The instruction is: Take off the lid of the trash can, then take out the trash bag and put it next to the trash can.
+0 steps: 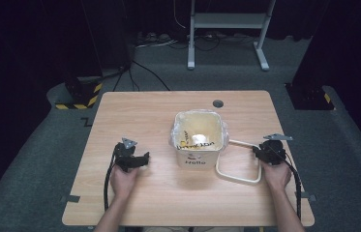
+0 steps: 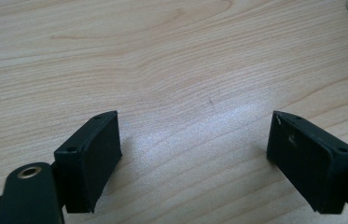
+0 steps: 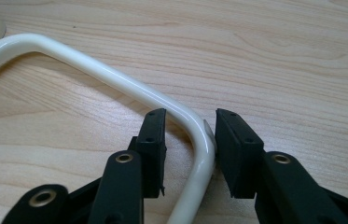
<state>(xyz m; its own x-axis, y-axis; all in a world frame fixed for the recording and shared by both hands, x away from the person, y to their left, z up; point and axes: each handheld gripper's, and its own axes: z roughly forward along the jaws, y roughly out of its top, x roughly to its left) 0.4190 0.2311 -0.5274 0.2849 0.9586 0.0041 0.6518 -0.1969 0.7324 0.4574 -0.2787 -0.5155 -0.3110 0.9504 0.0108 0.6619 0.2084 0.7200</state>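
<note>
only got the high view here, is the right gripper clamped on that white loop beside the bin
observer: Not clamped. In the right gripper view the right gripper straddles a bent corner of the white loop; one pad is at the tube, and a gap shows at the other.
operator: and the left one, anything in it
observer: Nothing. In the left gripper view the left gripper stands wide open over the bare wood of the table.

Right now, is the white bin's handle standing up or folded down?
Folded down. The handle lies flat on the table beside the upright bin, its corner between the right gripper jaws.
</note>
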